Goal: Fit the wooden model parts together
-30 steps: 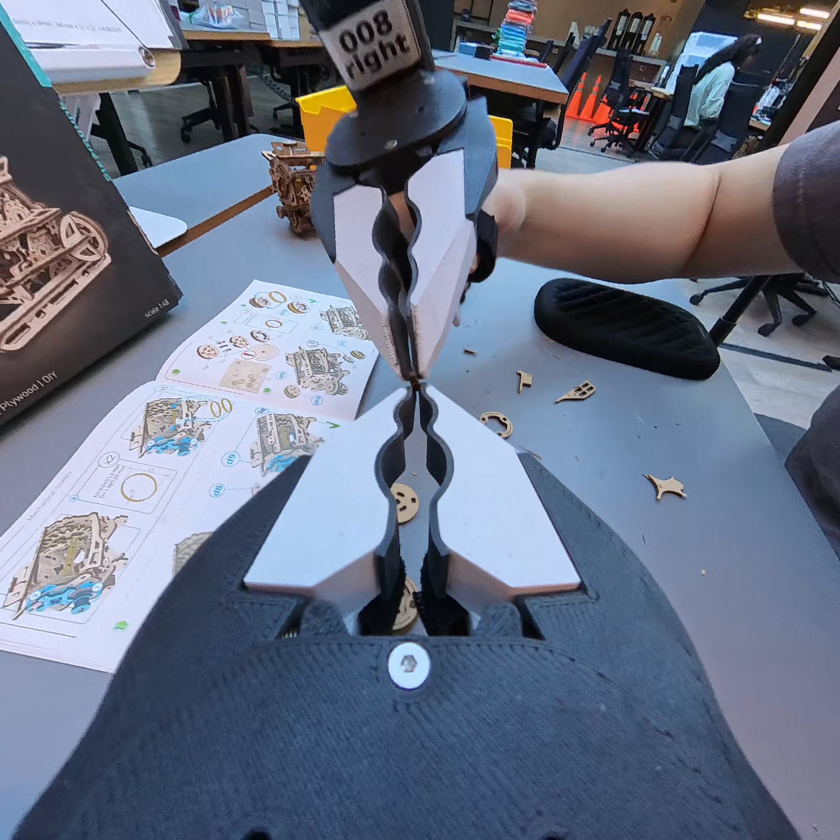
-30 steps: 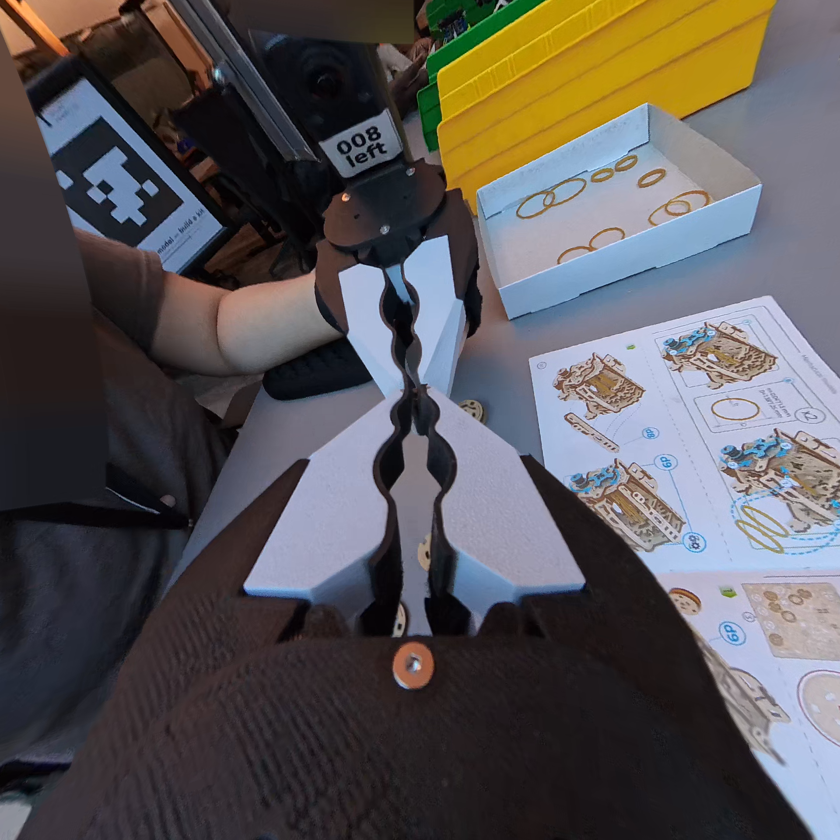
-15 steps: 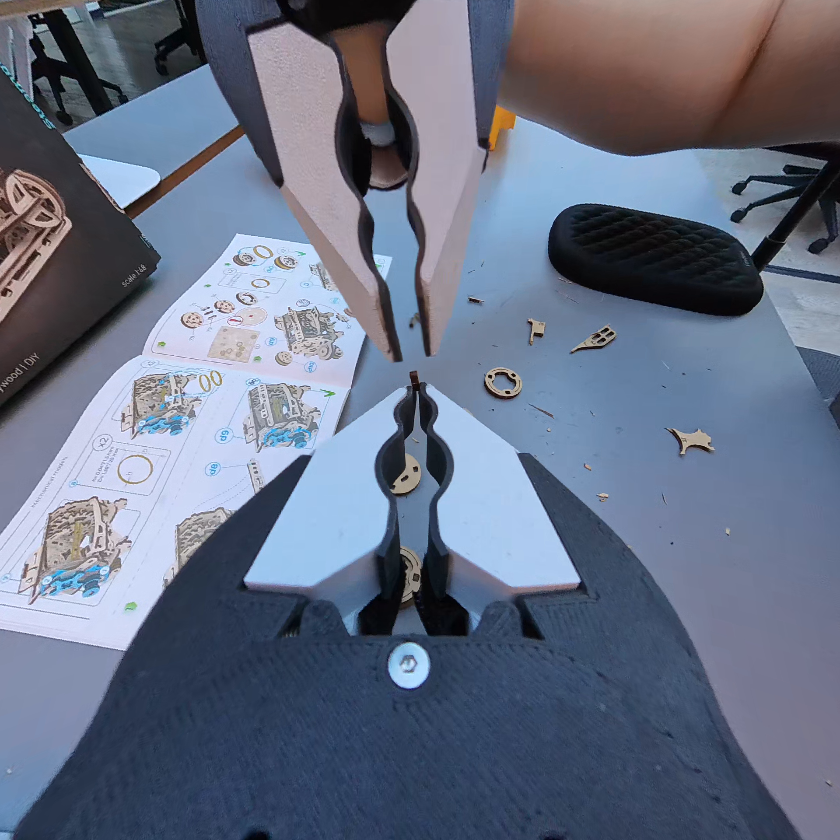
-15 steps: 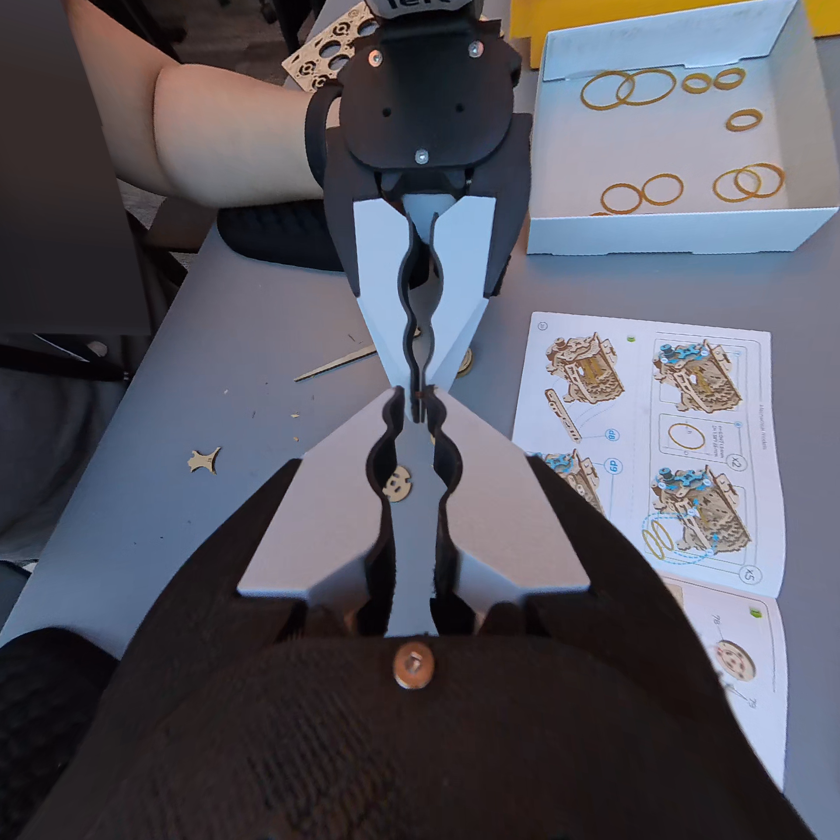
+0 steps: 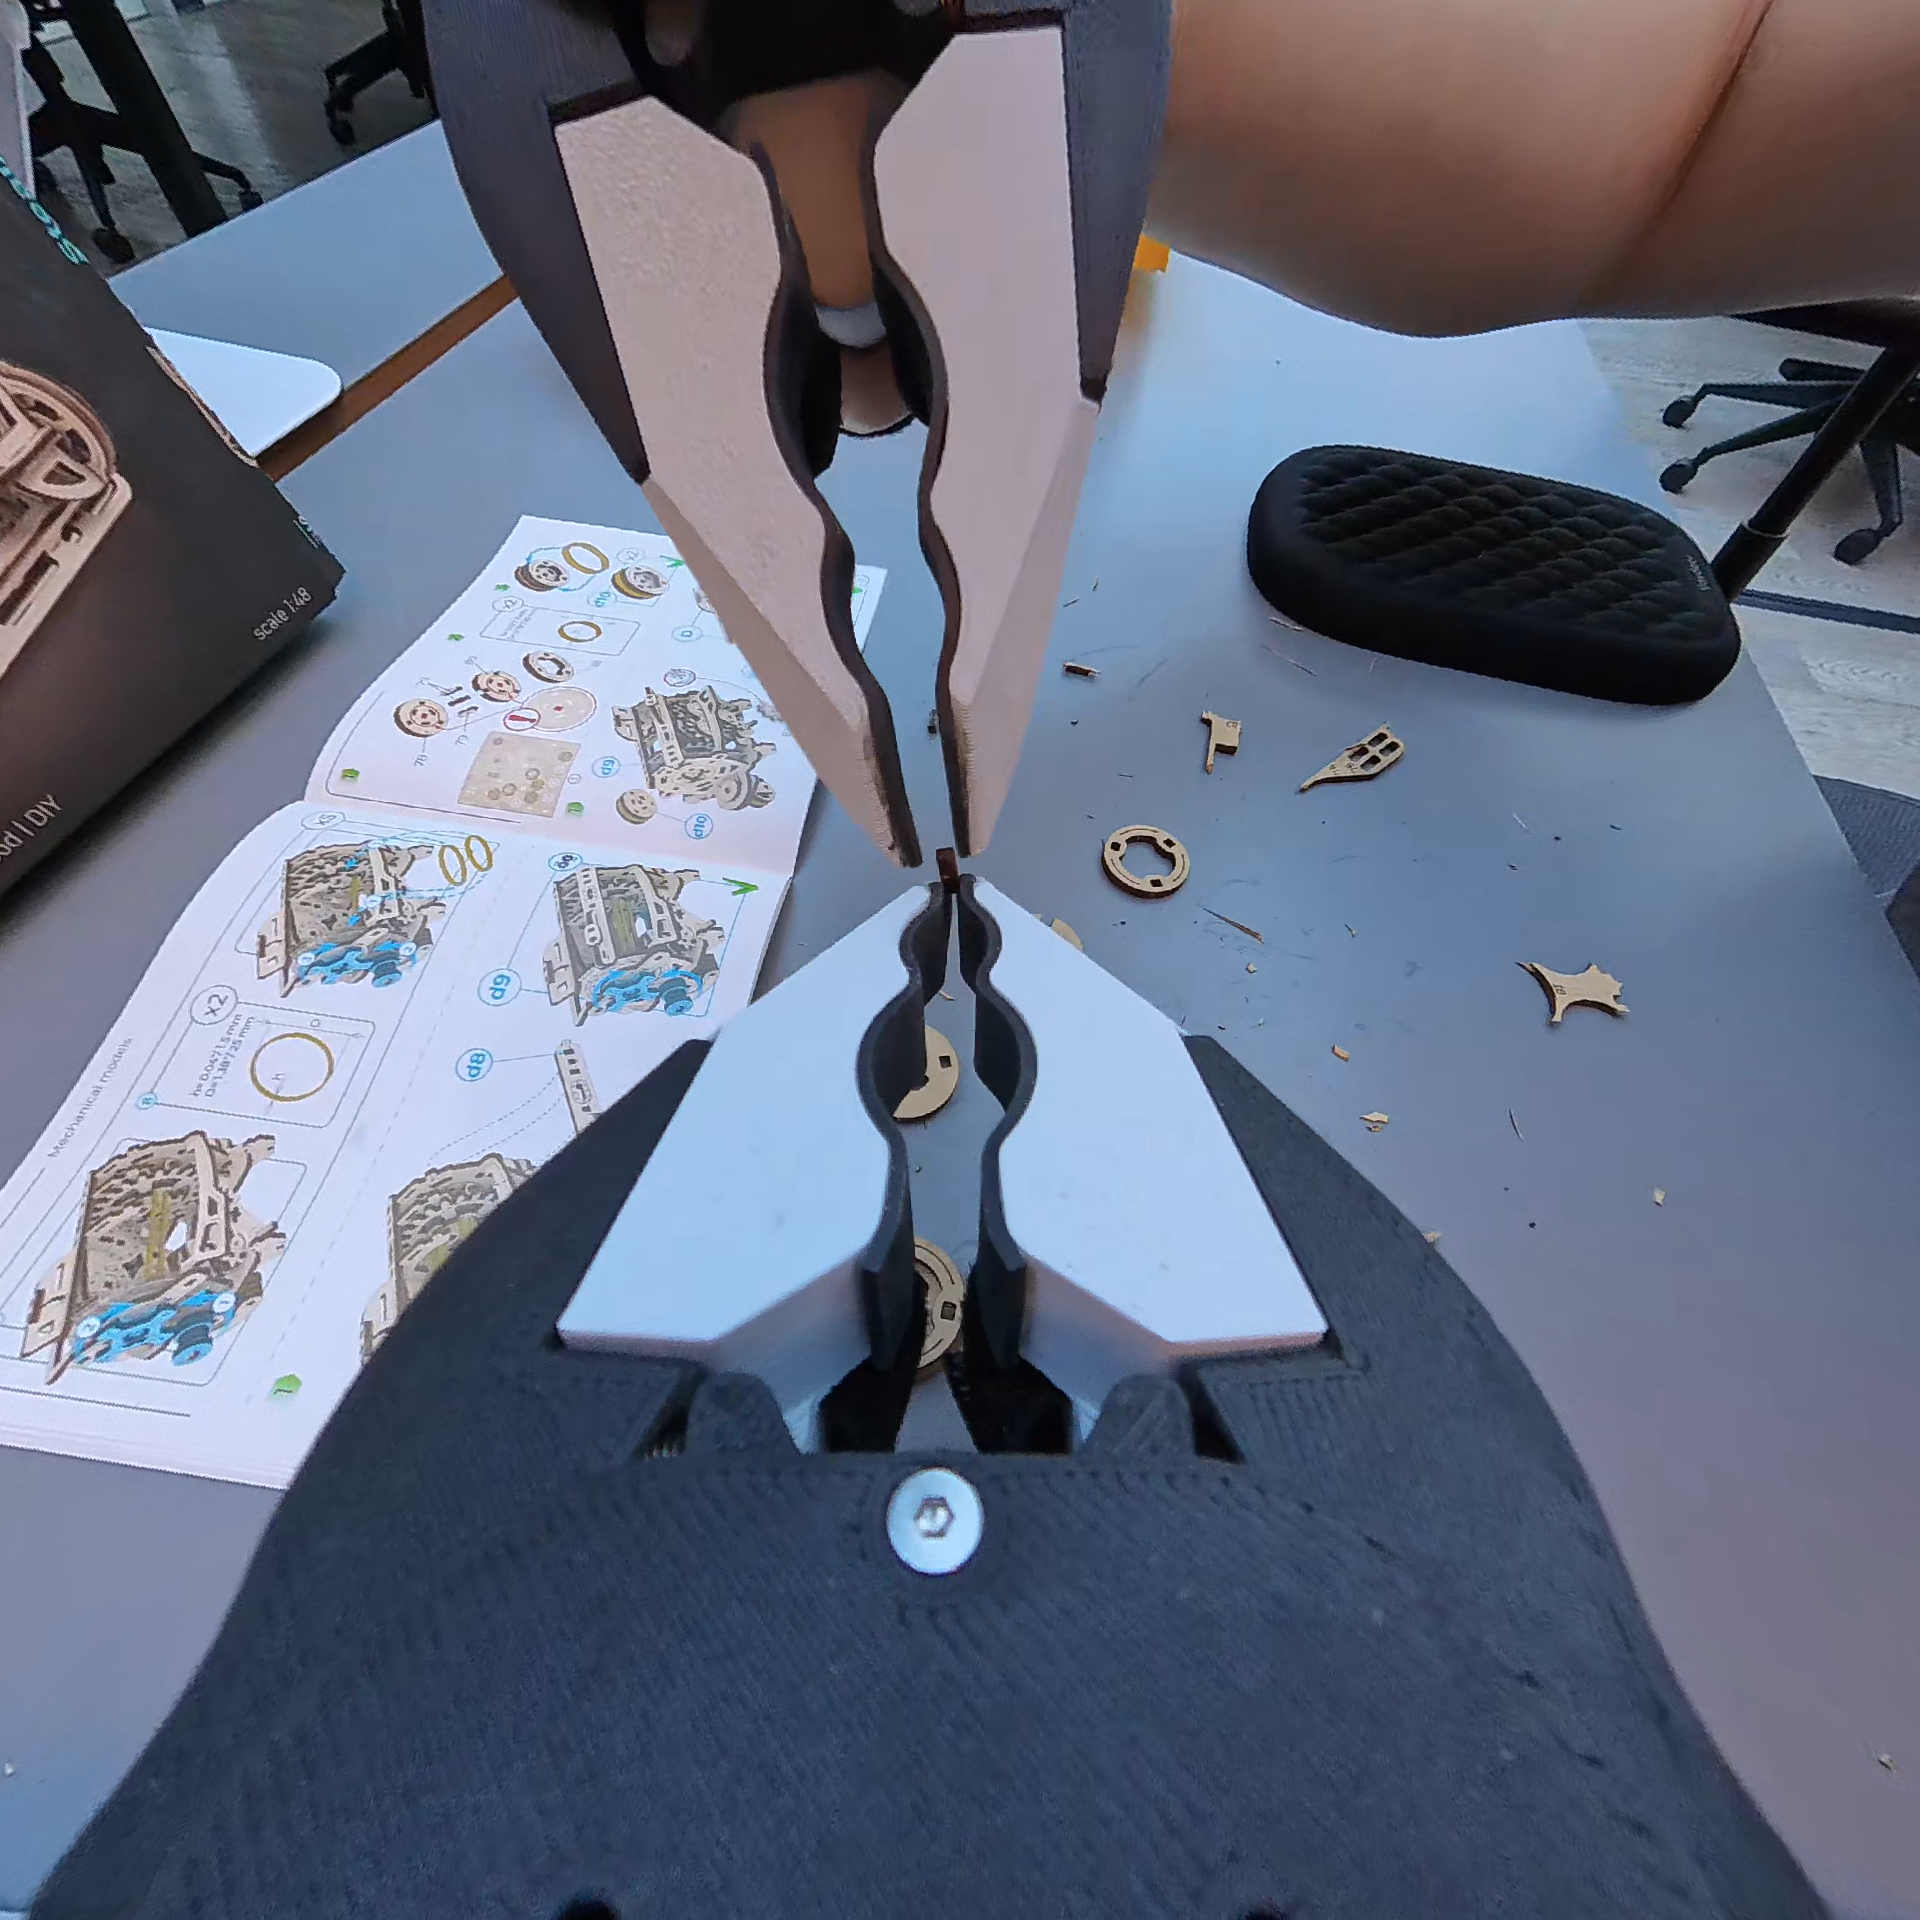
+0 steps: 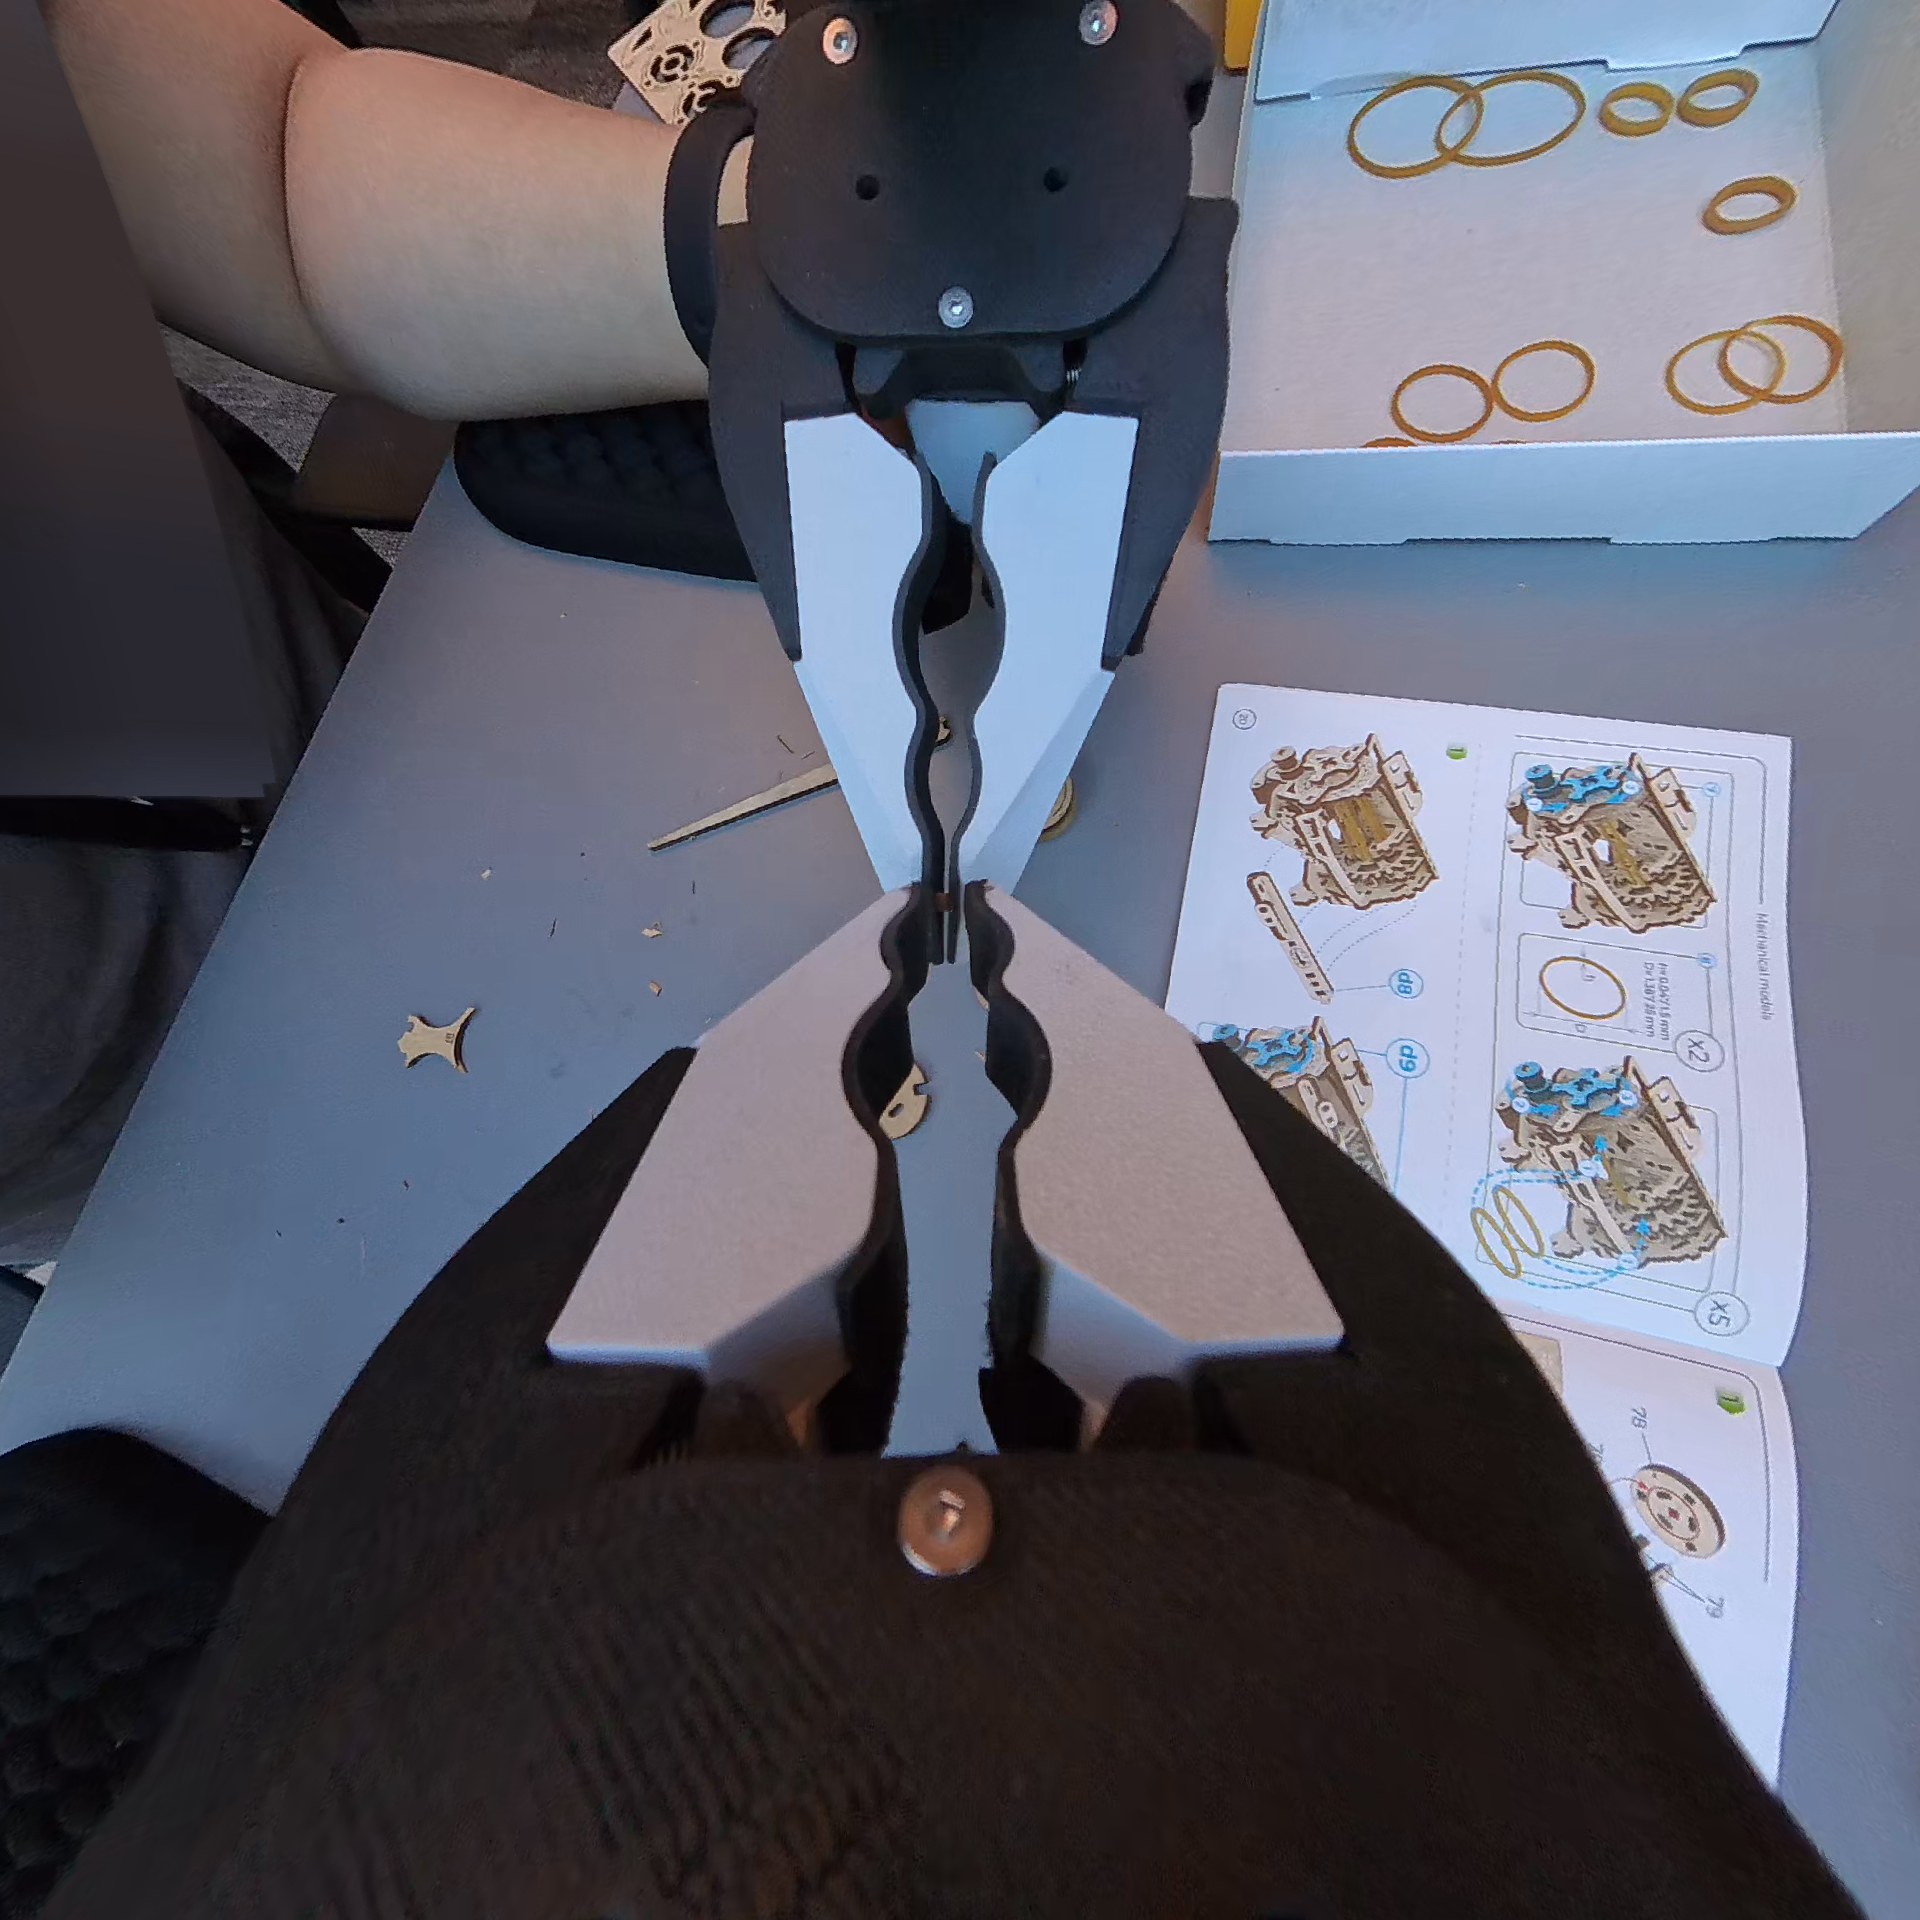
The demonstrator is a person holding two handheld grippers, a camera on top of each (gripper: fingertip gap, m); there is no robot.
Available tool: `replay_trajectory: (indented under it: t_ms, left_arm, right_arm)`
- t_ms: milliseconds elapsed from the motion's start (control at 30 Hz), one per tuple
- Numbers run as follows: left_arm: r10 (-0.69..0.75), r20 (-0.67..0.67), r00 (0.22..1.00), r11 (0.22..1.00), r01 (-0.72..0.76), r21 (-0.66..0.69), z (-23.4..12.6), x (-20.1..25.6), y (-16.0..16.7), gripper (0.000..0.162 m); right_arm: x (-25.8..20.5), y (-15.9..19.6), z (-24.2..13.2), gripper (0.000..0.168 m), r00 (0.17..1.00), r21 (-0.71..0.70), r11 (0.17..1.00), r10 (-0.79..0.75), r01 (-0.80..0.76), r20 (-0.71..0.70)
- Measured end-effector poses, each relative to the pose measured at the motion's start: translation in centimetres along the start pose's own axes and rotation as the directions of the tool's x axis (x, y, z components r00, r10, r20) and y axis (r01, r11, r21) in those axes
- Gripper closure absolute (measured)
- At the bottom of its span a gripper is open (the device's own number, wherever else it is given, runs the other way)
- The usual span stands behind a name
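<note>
My left gripper (image 5: 943,885) is shut on a small thin wooden piece (image 5: 945,862) whose dark end sticks out past its tips. It is held above the grey table (image 5: 1455,1143). My right gripper (image 5: 935,844) comes down from above, tip to tip with the left. Its jaws stand a little apart, on either side of the piece's end. In the right wrist view my right gripper (image 6: 943,906) is slightly open around the piece (image 6: 943,920), and the left gripper (image 6: 943,881) faces it, shut.
A wooden ring (image 5: 1145,860), a disc (image 5: 925,1086) and small scraps (image 5: 1574,992) lie on the table. An instruction sheet (image 5: 416,935) is at the left, by a dark kit box (image 5: 104,571). A black wrist rest (image 5: 1486,571) is far right. A white box of rubber bands (image 6: 1558,499) is nearby. My two grippers' fingertips are within a few centimetres of each other.
One second ago both grippers were shut tip to tip. The right gripper then opened and lifted slightly. Its jaws have now narrowed and come down around the piece's end.
</note>
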State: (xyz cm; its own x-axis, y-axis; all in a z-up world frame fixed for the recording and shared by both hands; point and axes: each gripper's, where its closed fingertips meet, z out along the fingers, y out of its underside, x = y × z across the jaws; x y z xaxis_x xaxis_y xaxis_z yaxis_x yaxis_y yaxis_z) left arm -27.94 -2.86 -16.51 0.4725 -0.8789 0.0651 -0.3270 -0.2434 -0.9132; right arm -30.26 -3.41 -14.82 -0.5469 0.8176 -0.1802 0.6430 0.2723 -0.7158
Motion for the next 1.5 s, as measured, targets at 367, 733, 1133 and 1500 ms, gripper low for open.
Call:
replay_trajectory:
  t_ms: [367,733,1133,1500]
  left_arm:
    - [0.005,0.001,1.0,1.0,-0.005,-0.018,0.1,0.0,0.3,0.162]
    - [0.002,-0.006,1.0,1.0,-0.003,-0.021,0.1,0.1,0.3,0.162]
    - [0.008,-0.013,1.0,0.999,-0.009,-0.052,0.2,0.2,0.9,0.162]
    - [0.064,0.07,0.995,0.977,-0.048,-0.207,-0.1,-1.2,4.1,0.124]
  right_arm:
    - [-0.1,0.2,0.3,0.167,1.0,-0.017,1.0,-0.005,0.005,0.006]
    - [-0.3,0.3,0.4,0.167,1.0,-0.026,1.0,-0.007,0.007,0.012]
    - [-0.3,0.7,0.9,0.167,1.0,-0.044,0.999,-0.023,0.023,0.011]
    - [1.6,4.5,3.2,0.167,0.991,-0.134,0.983,-0.129,0.123,-0.044]
